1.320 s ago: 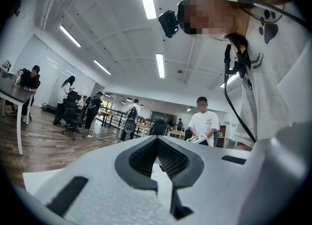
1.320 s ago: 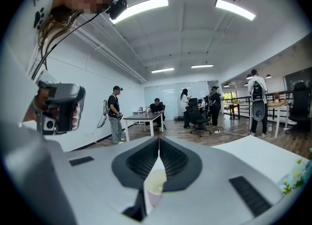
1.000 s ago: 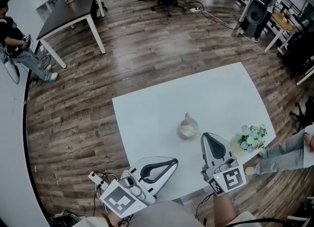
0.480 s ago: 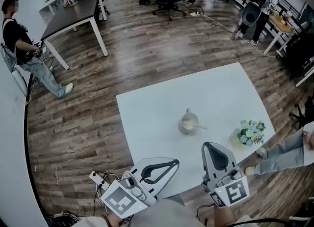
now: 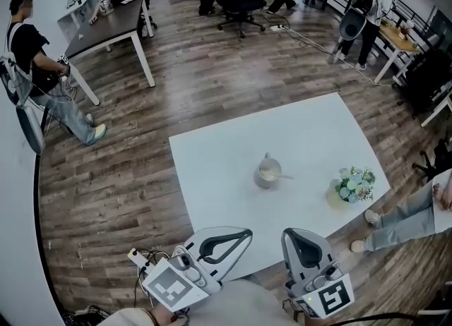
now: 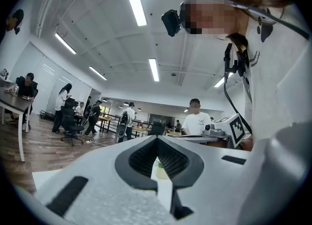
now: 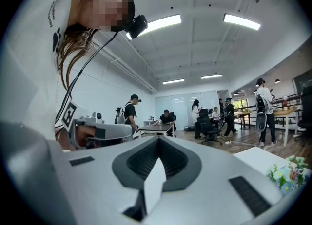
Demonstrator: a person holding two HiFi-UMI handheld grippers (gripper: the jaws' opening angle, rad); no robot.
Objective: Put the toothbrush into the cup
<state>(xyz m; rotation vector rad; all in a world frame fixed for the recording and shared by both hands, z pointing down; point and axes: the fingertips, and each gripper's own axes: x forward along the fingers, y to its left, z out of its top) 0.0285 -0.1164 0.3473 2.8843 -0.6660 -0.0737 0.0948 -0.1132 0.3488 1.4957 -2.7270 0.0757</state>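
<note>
Your left gripper (image 5: 245, 234) and right gripper (image 5: 295, 234) hover at the near edge of the white surface (image 5: 212, 176), both jaws closed on nothing. Farther out, mid-surface, the toothbrush (image 5: 283, 175) rests inside the cup (image 5: 268, 174).

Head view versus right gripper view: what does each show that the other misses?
Only the head view shows the cup with the toothbrush in it. Only the right gripper view shows the ceiling lights and the right gripper head-on, its jaws shut on nothing. Both show the flowers, the white table and the left gripper.
</note>
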